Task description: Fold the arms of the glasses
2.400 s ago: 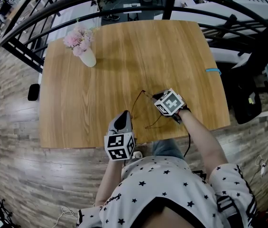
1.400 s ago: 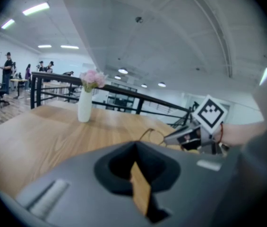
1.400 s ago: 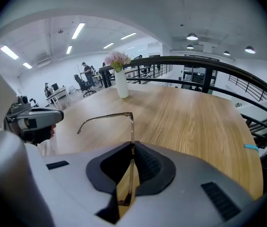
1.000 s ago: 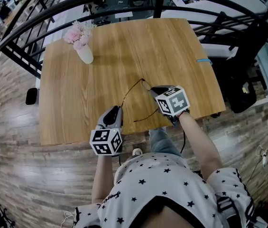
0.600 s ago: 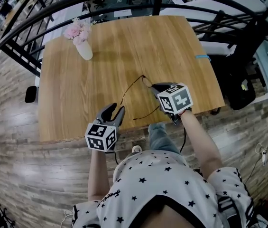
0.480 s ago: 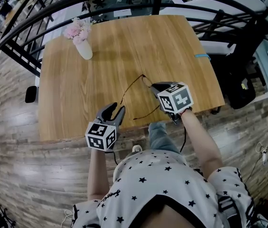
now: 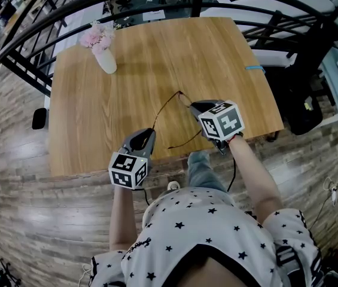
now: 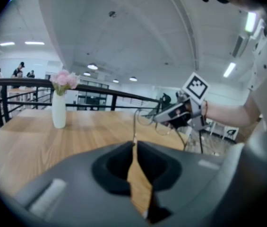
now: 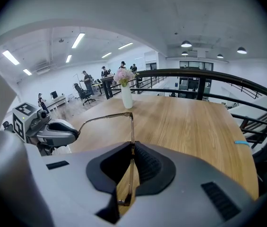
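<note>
Glasses of thin dark wire (image 7: 164, 109) hang just above the light wooden table (image 7: 115, 88), stretched between the two tools. The right hand-held gripper (image 7: 192, 107) is clamped on the front rim. The left hand-held gripper (image 7: 150, 132), whose jaws have just been closing, pinches the tip of one arm, which stands open. The frame looks light, springy and easily bent, so that arm is best swung gently by its tip toward the lenses. Well beyond the left hand-held gripper stands a white vase of pink flowers (image 7: 106, 61), and a black metal railing (image 7: 67, 8) curves round the table's far side.
</note>
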Tool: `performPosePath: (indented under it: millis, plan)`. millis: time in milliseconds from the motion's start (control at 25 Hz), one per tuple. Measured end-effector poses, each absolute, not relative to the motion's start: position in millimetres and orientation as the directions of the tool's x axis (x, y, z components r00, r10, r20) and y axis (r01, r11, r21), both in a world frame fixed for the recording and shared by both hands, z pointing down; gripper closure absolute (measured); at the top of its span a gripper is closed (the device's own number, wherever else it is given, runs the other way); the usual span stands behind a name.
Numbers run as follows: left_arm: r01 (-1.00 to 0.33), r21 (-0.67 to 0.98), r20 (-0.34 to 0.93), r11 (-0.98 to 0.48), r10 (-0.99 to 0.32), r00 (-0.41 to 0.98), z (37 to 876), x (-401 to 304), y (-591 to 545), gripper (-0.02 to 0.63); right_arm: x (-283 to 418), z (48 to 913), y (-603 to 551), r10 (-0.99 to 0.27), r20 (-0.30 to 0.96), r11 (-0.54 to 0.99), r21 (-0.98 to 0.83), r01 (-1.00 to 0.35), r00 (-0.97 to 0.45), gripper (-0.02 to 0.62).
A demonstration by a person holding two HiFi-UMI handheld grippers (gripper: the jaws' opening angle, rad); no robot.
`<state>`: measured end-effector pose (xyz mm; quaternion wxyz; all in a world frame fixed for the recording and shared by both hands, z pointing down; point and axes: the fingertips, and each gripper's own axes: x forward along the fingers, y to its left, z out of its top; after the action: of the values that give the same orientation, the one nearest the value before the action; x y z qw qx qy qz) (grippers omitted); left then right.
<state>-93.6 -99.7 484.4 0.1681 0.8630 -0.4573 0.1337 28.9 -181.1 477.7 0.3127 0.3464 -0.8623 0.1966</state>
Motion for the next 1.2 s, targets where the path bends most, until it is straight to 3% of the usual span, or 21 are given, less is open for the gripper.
performPosePath:
  millis: [520,1200]
  plan:
    - [-0.801,0.176,0.374,-0.572,-0.714,0.592,481,-84,-96,0.583,28,477,-183,-0.475,0.678,0.682,-0.12,-0.722,-0.561,0.563]
    - [-0.669,0.223,0.381,-0.709,-0.568,0.73,484,-48,-87,0.586,26,473,-187,-0.482,0.667,0.678,-0.125,-0.724,-0.567,0.563]
